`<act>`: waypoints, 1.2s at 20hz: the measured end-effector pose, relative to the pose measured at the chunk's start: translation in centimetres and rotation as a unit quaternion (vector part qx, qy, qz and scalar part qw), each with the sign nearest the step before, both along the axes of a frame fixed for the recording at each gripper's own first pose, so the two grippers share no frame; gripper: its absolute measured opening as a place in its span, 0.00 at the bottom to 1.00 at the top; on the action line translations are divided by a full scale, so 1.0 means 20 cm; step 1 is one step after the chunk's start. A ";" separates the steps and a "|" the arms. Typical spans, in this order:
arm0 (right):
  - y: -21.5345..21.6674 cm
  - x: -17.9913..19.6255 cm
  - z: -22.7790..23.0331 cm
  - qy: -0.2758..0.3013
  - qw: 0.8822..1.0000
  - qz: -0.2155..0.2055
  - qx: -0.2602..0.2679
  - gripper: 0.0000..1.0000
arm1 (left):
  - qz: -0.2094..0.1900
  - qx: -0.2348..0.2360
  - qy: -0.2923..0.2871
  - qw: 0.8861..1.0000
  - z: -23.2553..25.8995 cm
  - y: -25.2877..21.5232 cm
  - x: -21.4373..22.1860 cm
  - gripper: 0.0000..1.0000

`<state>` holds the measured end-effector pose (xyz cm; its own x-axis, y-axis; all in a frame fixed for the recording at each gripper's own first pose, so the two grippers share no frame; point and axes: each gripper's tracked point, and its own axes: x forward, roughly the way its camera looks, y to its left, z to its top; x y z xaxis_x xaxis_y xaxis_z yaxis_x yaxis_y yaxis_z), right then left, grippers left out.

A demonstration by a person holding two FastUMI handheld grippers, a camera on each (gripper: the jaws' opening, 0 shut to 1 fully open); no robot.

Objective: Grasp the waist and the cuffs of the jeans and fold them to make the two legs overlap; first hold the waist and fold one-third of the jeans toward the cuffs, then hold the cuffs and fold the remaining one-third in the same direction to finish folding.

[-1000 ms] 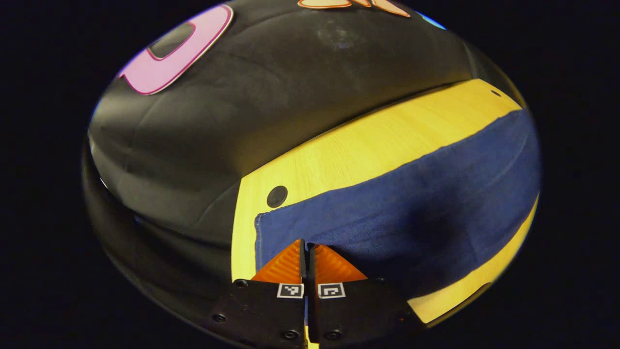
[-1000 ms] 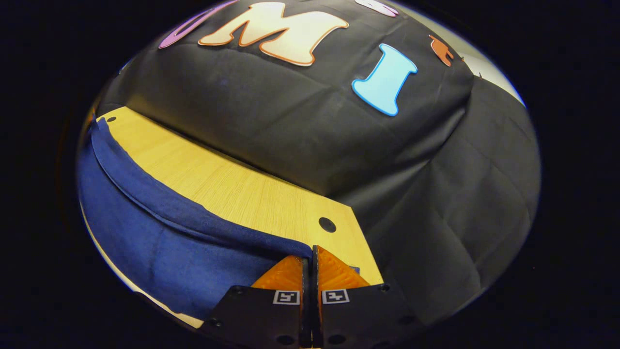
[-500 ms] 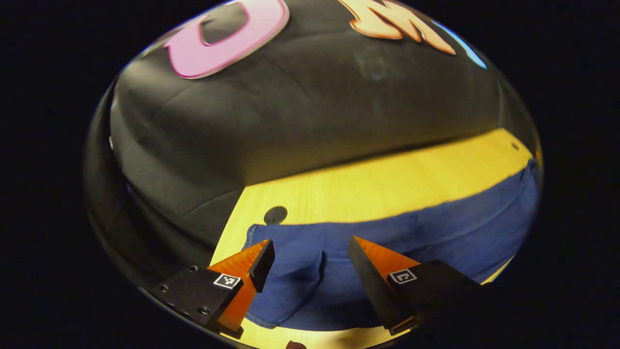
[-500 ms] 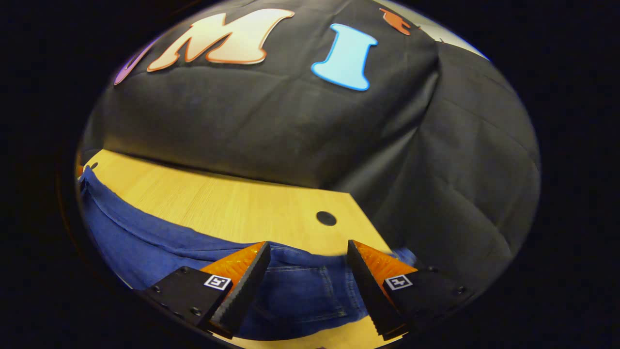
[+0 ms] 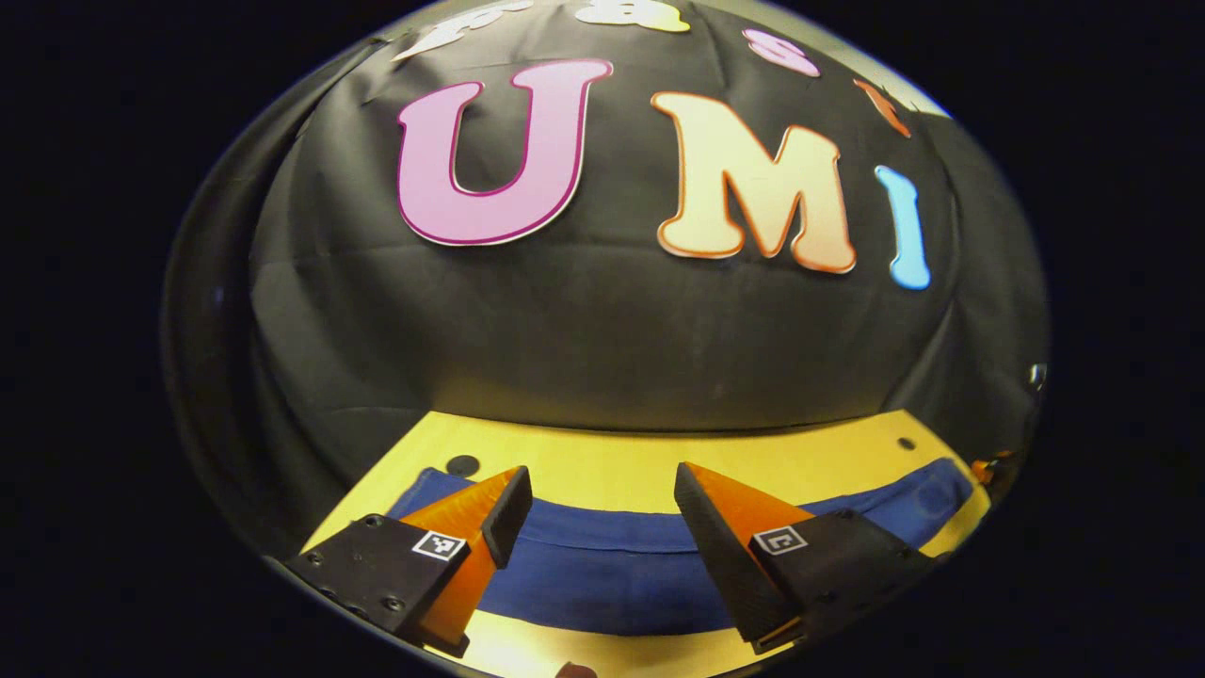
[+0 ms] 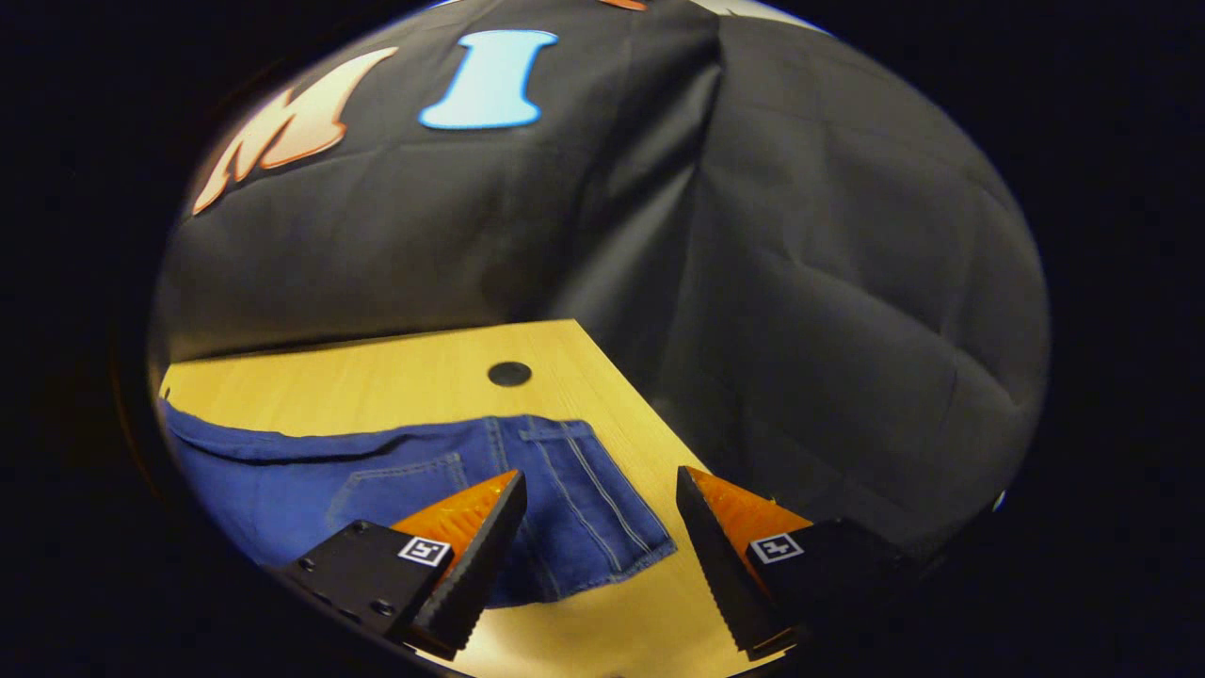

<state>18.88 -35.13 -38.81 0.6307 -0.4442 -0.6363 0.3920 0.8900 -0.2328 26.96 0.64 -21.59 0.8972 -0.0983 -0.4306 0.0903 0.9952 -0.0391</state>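
A second ago both of my grippers were pinched on the jeans; since then I have let go with each and lifted back, so the cloth now lies flat below me rather than hanging from my fingers. My left gripper (image 5: 602, 513) stands released, its jaws wide apart and holding nothing, and just ahead of and beneath its tips the jeans (image 5: 650, 574) stretch as a long blue band across the table (image 5: 612, 461), running from the corner with the dark hole on my left away to the far right end. My right gripper (image 6: 598, 518) is released too, jaws spread and empty, tipped above the waist end (image 6: 555, 490), where a back pocket and seams show between and just beyond its fingers, with the table's right corner close past them. Judging from the single long strip lying there, I take the first fold as done: the two legs appear to overlap. What remains, I think, is the folding in thirds, so my right gripper should next come down on the waist just under it.
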 end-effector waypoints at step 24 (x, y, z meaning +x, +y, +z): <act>0.03 -0.04 0.49 -0.160 0.978 0.018 0.135 0.05 | 0.020 0.022 -0.009 1.000 0.24 0.44 -0.24 0.94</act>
<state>18.10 -34.56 -28.92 0.8290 -0.2613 -0.4944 0.3734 0.9168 0.1416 22.15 9.42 -16.72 0.9073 -0.0439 -0.4182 0.0510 0.9987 0.0058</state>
